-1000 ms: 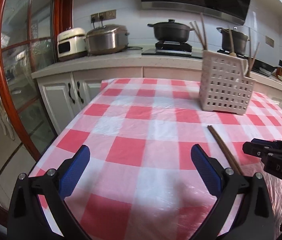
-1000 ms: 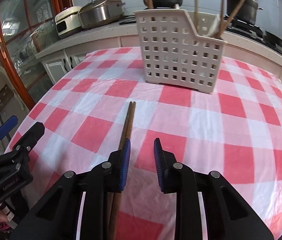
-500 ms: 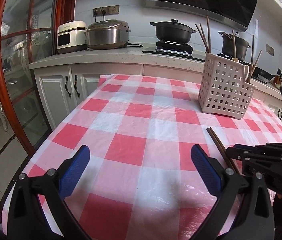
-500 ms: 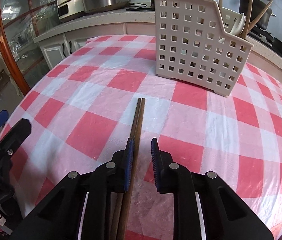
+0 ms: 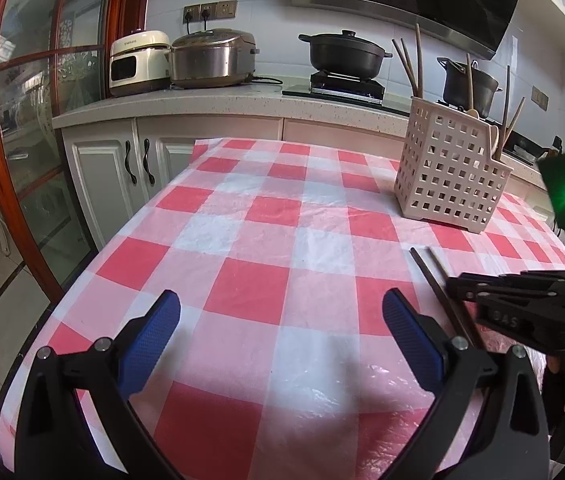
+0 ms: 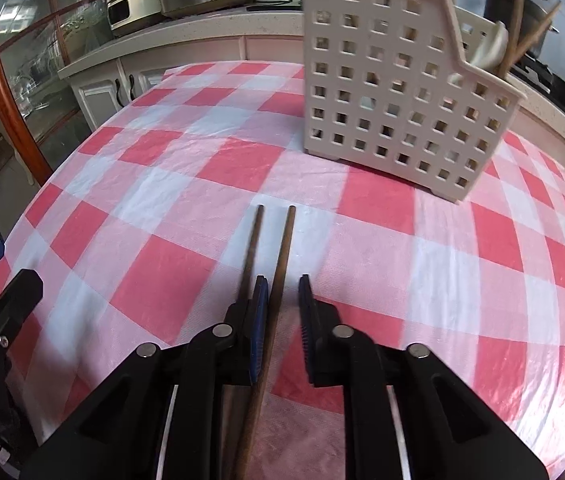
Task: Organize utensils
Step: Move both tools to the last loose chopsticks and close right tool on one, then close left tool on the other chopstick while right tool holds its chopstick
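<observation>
Two brown chopsticks [image 6: 282,248] lie on the red-and-white checked tablecloth [image 6: 162,272], tips toward a white perforated utensil basket [image 6: 394,92] that holds more chopsticks and a spoon. My right gripper [image 6: 282,300] is low over them, jaws a little apart. One chopstick lies between its jaws and the other [image 6: 252,240] lies just outside the left jaw. My left gripper [image 5: 280,320] is wide open and empty over the cloth. In its view the chopsticks [image 5: 426,268] and the right gripper [image 5: 454,286] are at the right, with the basket [image 5: 446,172] behind.
A kitchen counter [image 5: 210,100] runs behind the table with a rice cooker [image 5: 210,58], a white appliance [image 5: 138,64] and two black pots [image 5: 342,52]. A wood-framed glass door [image 5: 22,120] stands at the left. The table's left edge drops to the floor.
My right gripper moved forward and down along the chopsticks, which have spread apart; one now sits between its jaws. The left gripper stayed open, its view tilting up slightly.
</observation>
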Demonstrator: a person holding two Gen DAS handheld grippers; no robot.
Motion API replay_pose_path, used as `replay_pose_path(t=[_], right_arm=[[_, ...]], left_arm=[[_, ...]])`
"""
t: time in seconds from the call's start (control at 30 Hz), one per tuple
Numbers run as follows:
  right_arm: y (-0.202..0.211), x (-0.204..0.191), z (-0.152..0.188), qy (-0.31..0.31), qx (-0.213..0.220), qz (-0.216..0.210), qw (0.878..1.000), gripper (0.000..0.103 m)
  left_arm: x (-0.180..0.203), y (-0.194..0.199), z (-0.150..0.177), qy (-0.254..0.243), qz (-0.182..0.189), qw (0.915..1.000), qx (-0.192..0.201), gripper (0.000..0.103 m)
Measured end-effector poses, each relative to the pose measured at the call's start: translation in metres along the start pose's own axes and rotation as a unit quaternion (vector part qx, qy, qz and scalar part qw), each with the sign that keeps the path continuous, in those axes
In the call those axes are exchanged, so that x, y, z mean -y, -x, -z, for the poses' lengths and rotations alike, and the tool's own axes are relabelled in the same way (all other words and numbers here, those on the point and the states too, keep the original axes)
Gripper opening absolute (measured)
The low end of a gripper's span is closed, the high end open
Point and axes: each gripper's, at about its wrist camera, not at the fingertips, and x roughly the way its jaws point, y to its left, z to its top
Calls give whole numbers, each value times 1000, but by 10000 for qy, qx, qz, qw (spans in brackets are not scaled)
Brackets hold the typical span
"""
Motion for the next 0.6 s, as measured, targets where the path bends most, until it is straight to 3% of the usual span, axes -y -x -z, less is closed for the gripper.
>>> replay_pose_path(t=[0.27,0.6], right_arm=[[27,49,29,-574,227,15,9981,8],[51,108,61,-1220,458,162,9913,8]], left_arm=[[11,-9,-1,-254,-144,9992,-273,98],[82,-31,-4,-553,645,9922,-915,97]])
